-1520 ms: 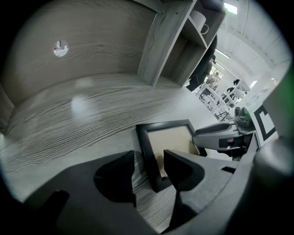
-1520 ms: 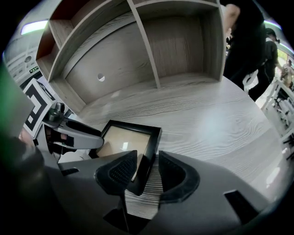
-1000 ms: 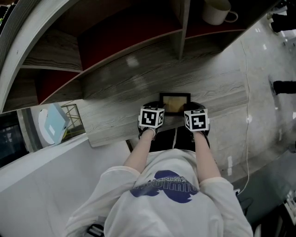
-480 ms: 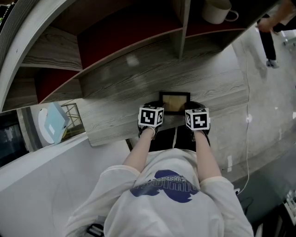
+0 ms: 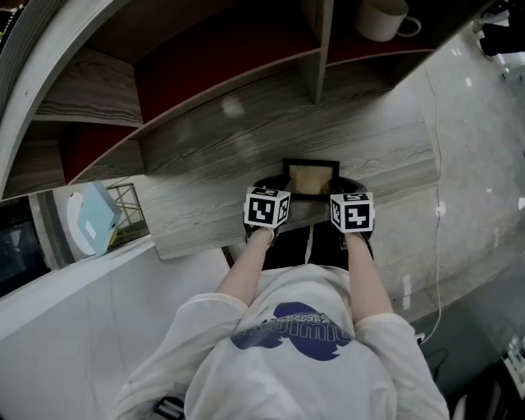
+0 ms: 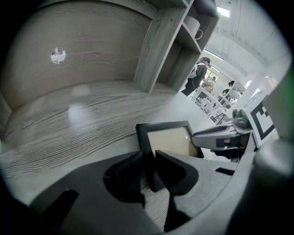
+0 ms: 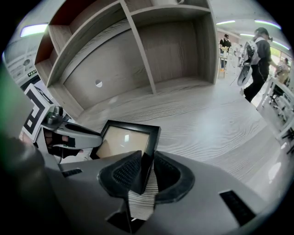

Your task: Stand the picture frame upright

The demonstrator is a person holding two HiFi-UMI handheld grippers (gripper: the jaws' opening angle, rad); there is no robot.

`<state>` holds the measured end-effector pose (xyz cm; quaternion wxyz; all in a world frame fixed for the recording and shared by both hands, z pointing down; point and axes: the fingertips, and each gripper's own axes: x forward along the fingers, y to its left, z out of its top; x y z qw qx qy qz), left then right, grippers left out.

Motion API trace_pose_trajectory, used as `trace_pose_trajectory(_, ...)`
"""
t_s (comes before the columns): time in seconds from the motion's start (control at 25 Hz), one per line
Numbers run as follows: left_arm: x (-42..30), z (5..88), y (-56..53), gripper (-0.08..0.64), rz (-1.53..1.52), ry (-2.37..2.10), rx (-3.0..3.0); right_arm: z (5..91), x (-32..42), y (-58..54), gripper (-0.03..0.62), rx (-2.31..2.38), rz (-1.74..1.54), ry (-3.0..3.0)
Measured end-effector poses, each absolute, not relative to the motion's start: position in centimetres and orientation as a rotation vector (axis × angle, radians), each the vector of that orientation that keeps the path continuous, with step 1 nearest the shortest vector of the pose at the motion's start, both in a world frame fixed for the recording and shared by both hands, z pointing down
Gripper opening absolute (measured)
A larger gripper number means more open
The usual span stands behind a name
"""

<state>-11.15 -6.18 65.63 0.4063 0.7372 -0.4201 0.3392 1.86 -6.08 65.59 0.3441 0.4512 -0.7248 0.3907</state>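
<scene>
A black picture frame point(image 5: 310, 176) with a tan insert sits at the front of the grey wood desk point(image 5: 213, 164), its far edge tipped slightly up. My left gripper point(image 5: 264, 189) has the frame's left rail between its pads point(image 6: 133, 176); its jaws are closing and the pads touch the rail. My right gripper point(image 5: 351, 189) is shut on the frame's right rail. The left gripper view shows the frame point(image 6: 167, 140) ahead of my left gripper point(image 6: 150, 172). The right gripper view shows the frame point(image 7: 124, 140) edge-on in my right gripper point(image 7: 143, 172).
A white mug point(image 5: 384, 18) stands in the upper shelf compartment, right of a vertical divider point(image 5: 317, 49). The desk's front edge point(image 5: 197, 246) runs just below the grippers. A pale blue object point(image 5: 90, 217) lies off the desk's left. People point(image 7: 255, 50) stand far behind.
The frame's far edge has lifted slightly off the desk. The left jaws have closed in on its left rail. Both grippers stay at the frame's sides.
</scene>
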Motion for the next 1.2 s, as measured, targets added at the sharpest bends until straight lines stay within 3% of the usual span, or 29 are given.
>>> trace_pose_trajectory(1.2, -9.9, 63.8, -14.2, 0.089, 0.797, -1.129, 2.003, 62.3, 3.0, -13.9, 0.081, 1.228, 0.763, -2.117)
